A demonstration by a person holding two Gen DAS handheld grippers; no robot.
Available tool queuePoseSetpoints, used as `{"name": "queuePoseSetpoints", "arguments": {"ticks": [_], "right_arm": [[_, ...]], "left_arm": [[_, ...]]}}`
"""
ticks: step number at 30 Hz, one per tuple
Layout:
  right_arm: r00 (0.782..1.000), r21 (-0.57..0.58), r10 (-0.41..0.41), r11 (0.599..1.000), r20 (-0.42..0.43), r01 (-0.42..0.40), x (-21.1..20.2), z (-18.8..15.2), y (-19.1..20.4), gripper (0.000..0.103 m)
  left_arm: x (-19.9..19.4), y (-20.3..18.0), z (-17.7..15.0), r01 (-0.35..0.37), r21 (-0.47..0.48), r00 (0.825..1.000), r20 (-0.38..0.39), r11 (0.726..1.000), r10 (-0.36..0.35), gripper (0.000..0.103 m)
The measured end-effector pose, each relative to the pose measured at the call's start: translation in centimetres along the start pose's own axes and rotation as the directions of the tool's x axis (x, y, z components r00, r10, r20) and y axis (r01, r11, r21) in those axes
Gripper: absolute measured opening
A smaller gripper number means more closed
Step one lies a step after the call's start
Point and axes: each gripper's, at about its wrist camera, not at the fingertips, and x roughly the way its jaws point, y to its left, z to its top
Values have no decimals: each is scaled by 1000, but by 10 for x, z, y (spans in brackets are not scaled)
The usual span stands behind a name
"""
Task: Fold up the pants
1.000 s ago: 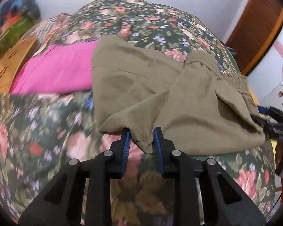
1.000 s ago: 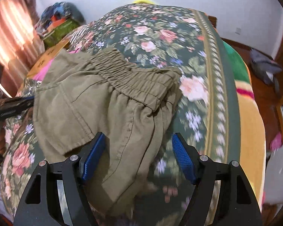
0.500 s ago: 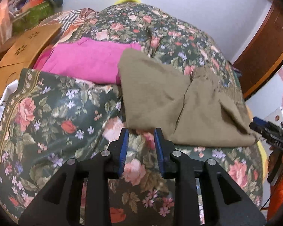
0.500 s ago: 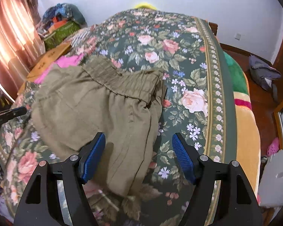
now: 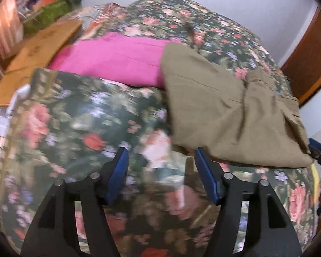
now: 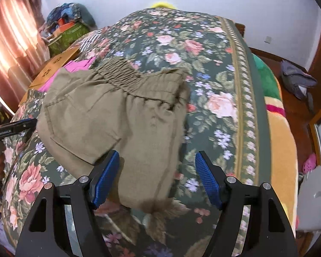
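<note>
Left claw (image 5: 160, 160) gapes wide with nothing between its blue pads (image 5: 119, 171), hovering over the flowered bedspread (image 5: 79, 128) just near-left of the pants' closest corner. Right claw (image 6: 157, 165) is spread just as wide and empty too, its left pad over the near edge of the olive cloth, its right pad over bare bedspread (image 6: 220, 98).

And the pants (image 5: 229, 115) themselves: olive-khaki, lying folded on the bed, a compact bundle instead of 2 long legs. From the right wrist view the pants (image 6: 109, 115) show a gathered elastic waistband (image 6: 126, 79) at the far end, puckered in tight ridges, with a patch pocket (image 6: 79, 126) stitched on the left side. Cloth is soft and rumpled, a long crease running down the middle, and a narrower flap tapering toward the near edge between the pads. Whether the layers line up neatly I cannot tell; motion blur smears the cloth.

Behind the bundle, a bright pink garment (image 5: 115, 57) lies on the bed, its right end tucked under the olive cloth's far-left edge. A wooden board (image 5: 36, 49) sits at the far left.
</note>
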Motion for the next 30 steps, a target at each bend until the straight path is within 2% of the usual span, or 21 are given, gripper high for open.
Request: {"name": "queuePoseSetpoints", "arguments": {"ticks": [5, 8, 15, 20, 23, 27, 30], "right_arm": [[999, -1, -51, 999, 17, 51, -9, 3, -6, 70], [998, 6, -58, 998, 25, 57, -11, 10, -7, 70], [998, -12, -42, 999, 44, 43, -4, 29, 0, 71], [998, -62, -69, 996, -10, 69, 22, 33, 7, 71], [995, -75, -83, 994, -49, 79, 36, 30, 6, 71], [995, -58, -85, 995, -43, 82, 32, 29, -1, 72], [993, -60, -112, 992, -38, 109, 28, 30, -4, 72]], "left_arm": [[-8, 5, 32, 38, -30, 998, 54, 999, -36, 65], [0, -6, 54, 56, 3, 996, 73, 998, -56, 65], [60, -45, 95, 88, 111, 996, -36, 990, -84, 66], [86, -51, 108, 30, 155, 999, -35, 987, -25, 78], [96, -36, 120, 23, 103, 999, -32, 994, -20, 80], [93, -15, 133, -54, 50, 998, 15, 997, 54, 80], [85, -2, 137, -58, 21, 998, 28, 998, 57, 80]]}}
